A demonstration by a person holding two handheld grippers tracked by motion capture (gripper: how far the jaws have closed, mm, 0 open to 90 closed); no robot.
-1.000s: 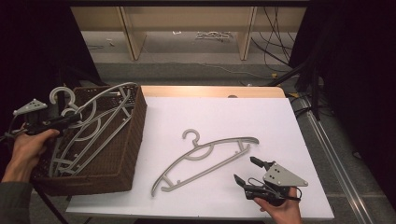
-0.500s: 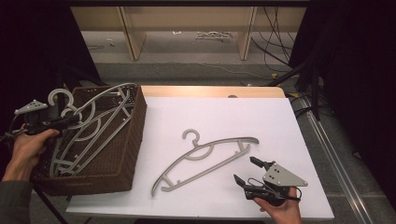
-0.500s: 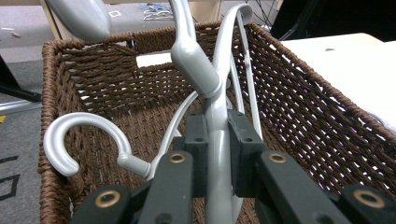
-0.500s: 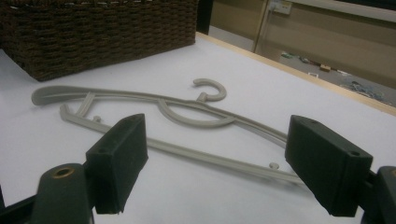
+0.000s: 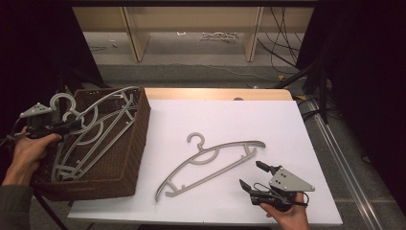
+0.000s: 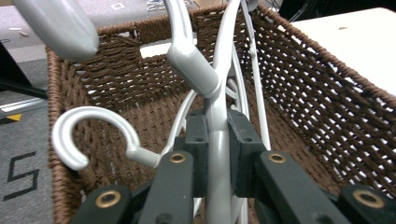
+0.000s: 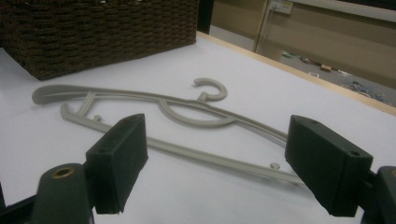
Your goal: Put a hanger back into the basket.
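Inside the basket, the left tool is clamping a hanger; lifting straight avoids snagging; the right tool is gaping.

Hangers, grey plastic: one loose on the table; two hooks countable among those in the basket, further hangers there not separable. Baskets, brown wicker: one. Tables, white top: one. Grippers: two, left and right.
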